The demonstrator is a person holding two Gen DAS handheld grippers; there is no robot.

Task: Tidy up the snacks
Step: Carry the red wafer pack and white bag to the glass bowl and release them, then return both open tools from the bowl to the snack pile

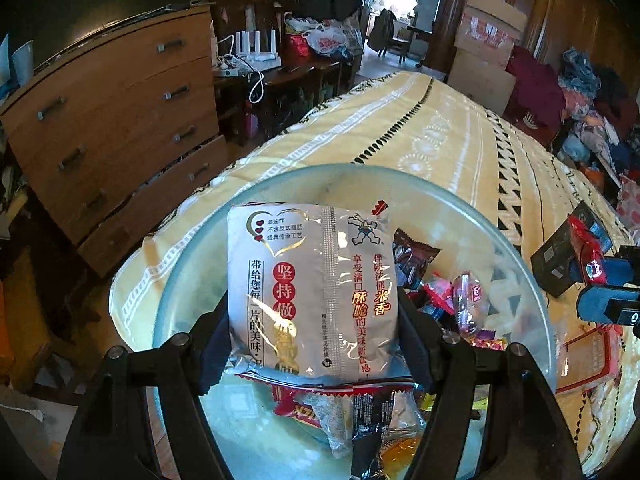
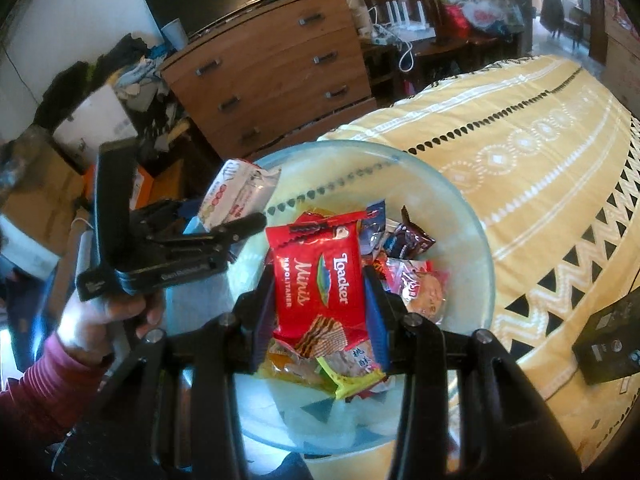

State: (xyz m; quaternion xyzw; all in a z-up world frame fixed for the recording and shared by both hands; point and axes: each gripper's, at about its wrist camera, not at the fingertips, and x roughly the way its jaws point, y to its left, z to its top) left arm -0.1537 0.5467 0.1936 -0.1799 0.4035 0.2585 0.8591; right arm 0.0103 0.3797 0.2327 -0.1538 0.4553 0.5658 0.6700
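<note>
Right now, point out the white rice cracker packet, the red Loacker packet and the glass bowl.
white rice cracker packet (image 1: 312,292), left wrist view, middle of its printed face.
red Loacker packet (image 2: 320,284), right wrist view, centre of front.
glass bowl (image 2: 472,232), right wrist view, right rim.

A bed (image 1: 420,128) under a yellow patterned cotton cover carries a clear round glass bowl (image 1: 188,280) at its 7 o'clock corner; small wrapped snacks (image 2: 404,240) fill it.

Right gripper (image 2: 320,304) clamped on red Loacker wafer pack (image 2: 320,280), held over glass bowl (image 2: 460,216). Inside bowl: heap of mixed snack packets (image 2: 404,256). At bowl's left rim: left gripper (image 2: 224,216) gripping white packet (image 2: 236,194), person's hand (image 2: 108,312) below it. Behind bowl: wooden drawer chest (image 2: 272,68). Under bowl: yellow patterned bedspread (image 2: 540,184).
</note>
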